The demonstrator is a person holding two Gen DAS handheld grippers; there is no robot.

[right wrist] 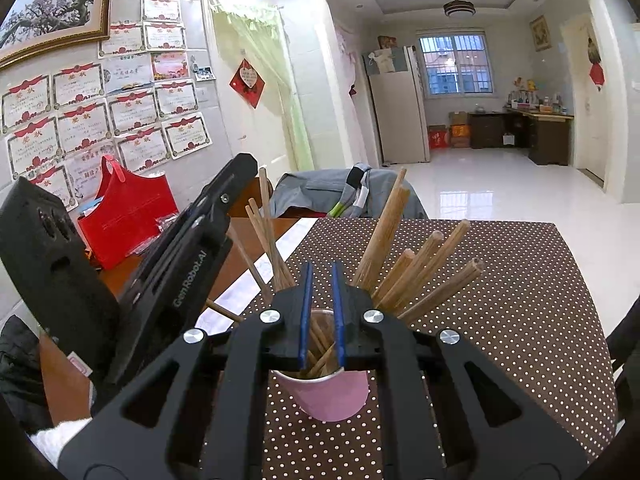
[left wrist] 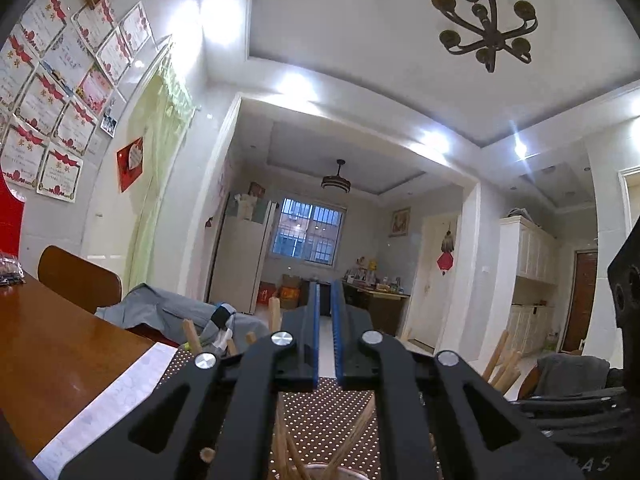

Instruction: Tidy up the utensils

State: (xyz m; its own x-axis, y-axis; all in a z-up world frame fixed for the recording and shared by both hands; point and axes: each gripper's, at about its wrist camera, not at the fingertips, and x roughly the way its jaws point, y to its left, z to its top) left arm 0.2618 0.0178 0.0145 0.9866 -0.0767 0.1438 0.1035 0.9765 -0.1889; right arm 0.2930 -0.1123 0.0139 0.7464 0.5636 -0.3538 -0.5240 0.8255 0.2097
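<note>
**Chopsticks in pink cup, both claws nearly together and empty**

Right wrist view: pink cup (right wrist: 326,394) is seen on the dotted brown mat (right wrist: 520,300), directly under the right gripper (right wrist: 322,280). Its far rim and most of its mouth are hidden by the finger bases. Wooden chopsticks (right wrist: 416,264) are fanned out of the cup toward 1 to 2 o'clock; a thinner group (right wrist: 266,224) leans toward 11 o'clock. Lower ends are covered by the gripper body, so a count cannot be given. Right jaws are drawn close, only a narrow slot left, nothing clamped between the blue pads (right wrist: 306,308).

Left gripper (right wrist: 240,168) is seen at 10 o'clock from the cup, angled upward; from this side its jaw gap is not visible. A red bag (right wrist: 128,216) is seen behind it, partly blocked.

Left wrist view: left gripper (left wrist: 325,292) is pointed into the room, jaws nearly together, nothing held. Cup rim (left wrist: 316,470) is cut off at the bottom edge at 6 o'clock. Chopstick tips (left wrist: 502,360) are only partly seen past the linkage. The table (left wrist: 60,344) is seen at 9 o'clock.
</note>
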